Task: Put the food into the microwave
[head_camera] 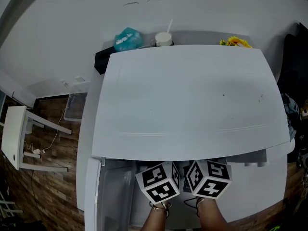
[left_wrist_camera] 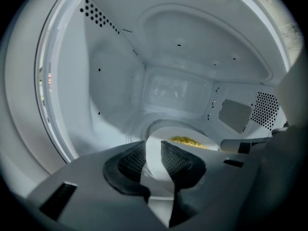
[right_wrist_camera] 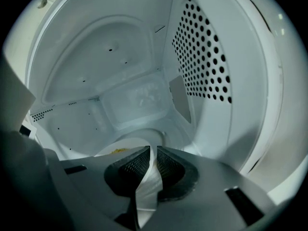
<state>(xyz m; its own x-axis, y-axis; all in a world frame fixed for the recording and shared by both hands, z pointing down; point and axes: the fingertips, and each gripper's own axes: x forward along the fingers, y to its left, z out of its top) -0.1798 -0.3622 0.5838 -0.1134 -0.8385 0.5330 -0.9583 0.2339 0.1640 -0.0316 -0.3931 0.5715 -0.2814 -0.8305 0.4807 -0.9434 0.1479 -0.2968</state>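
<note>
Right at the front of the microwave (head_camera: 192, 95), two marker cubes sit side by side, the left cube (head_camera: 159, 182) and the right cube (head_camera: 209, 177), just under the front edge of its flat white top. The microwave door (head_camera: 108, 196) hangs open on the left side of the microwave. Both grippers reach into the microwave. The left gripper (left_wrist_camera: 153, 150) has its jaws pinched on the rim of a white plate (left_wrist_camera: 161, 134). The right gripper (right_wrist_camera: 153, 158) has its jaws squeezed on the rim of the same plate too, on the other side. The plate is inside the microwave, over the round dip in its floor, and I cannot tell if it touches the floor. A little heap of yellow food (left_wrist_camera: 186, 141) lies on the plate, past the jaws. Deeper in the microwave is the white back wall (left_wrist_camera: 173, 90), and the right wall has lots of small round holes (right_wrist_camera: 202, 52). Behind the microwave, by the wall, there is a blue-green bag (head_camera: 127, 38), a white cup with a straw (head_camera: 163, 37), and some yellow flowers (head_camera: 236, 42). Off to the left of the microwave, a white table (head_camera: 14, 134) stands on a brown wooden floor (head_camera: 53, 186).
</note>
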